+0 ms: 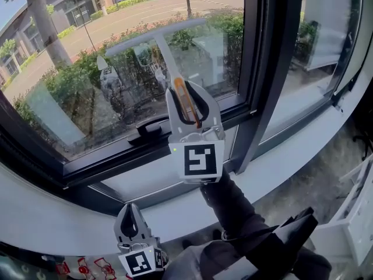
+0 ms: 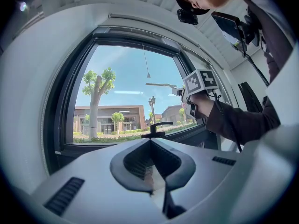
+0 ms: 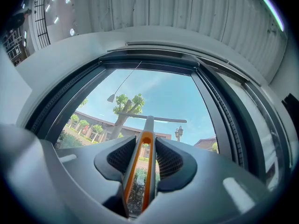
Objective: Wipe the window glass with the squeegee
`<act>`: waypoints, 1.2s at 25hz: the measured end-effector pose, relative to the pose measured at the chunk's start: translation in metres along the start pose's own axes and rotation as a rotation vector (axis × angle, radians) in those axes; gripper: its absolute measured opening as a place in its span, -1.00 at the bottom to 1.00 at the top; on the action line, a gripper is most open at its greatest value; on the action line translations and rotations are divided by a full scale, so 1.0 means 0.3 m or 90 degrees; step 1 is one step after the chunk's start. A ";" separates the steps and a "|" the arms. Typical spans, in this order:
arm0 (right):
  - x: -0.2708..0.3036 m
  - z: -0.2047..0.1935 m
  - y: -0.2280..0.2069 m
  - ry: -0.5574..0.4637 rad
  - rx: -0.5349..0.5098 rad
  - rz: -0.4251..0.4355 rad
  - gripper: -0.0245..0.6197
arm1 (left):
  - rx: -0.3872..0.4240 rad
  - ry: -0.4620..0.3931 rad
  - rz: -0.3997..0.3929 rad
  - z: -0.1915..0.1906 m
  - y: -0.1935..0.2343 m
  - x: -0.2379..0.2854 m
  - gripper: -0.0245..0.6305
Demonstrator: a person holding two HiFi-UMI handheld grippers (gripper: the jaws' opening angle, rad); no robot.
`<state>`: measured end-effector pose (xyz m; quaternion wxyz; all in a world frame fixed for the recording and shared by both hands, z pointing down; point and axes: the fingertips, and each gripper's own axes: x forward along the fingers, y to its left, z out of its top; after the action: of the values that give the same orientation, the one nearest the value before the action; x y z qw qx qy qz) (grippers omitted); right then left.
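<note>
Right tongs clamp the squeegee by its handle.

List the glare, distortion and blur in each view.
Head view: daylit, the window glass carries pale reflections beside the squeegee. Left gripper view: fisheye bends the window frame, corners go dark, the left gripper is soft up close. Right gripper view: same bowing, bright sky, squeegee handle fairly sharp in the right gripper.
</note>
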<state>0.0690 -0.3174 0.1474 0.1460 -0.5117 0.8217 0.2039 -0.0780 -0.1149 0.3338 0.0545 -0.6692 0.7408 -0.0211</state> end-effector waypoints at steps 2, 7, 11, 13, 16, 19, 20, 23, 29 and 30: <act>-0.006 -0.007 0.002 0.003 0.001 -0.001 -0.52 | 0.000 0.001 0.000 -0.001 -0.001 -0.003 -0.93; -0.020 -0.024 0.008 0.010 0.003 0.000 -0.52 | 0.000 0.006 0.000 -0.005 0.000 -0.007 -0.93; -0.029 -0.045 0.017 0.017 0.000 0.001 -0.52 | 0.000 0.007 -0.003 -0.015 0.002 -0.005 -0.93; -0.034 -0.054 0.020 0.020 0.001 0.001 -0.52 | 0.000 0.008 -0.005 -0.018 0.002 -0.003 -0.93; -0.043 -0.065 0.024 0.023 0.002 0.001 -0.52 | -0.001 0.011 -0.007 -0.023 -0.001 -0.003 -0.93; -0.051 -0.082 0.028 0.029 0.004 0.001 -0.52 | -0.001 0.011 -0.011 -0.025 -0.003 0.001 -0.93; -0.053 -0.087 0.029 0.030 0.004 0.001 -0.52 | -0.001 0.012 -0.011 -0.027 -0.003 0.002 -0.93; -0.063 -0.099 0.032 0.034 0.005 0.002 -0.52 | -0.002 0.011 -0.012 -0.032 0.000 0.001 -0.93; -0.079 -0.122 0.038 0.045 0.005 0.004 -0.52 | -0.006 0.014 -0.013 -0.037 -0.003 0.001 -0.93; -0.083 -0.126 0.038 0.047 0.005 0.005 -0.52 | -0.006 0.013 -0.014 -0.036 -0.004 0.001 -0.93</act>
<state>0.0684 -0.3118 0.1936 0.1171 -0.5153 0.8292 0.1823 -0.0779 -0.1159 0.3445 0.0435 -0.6772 0.7341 -0.0246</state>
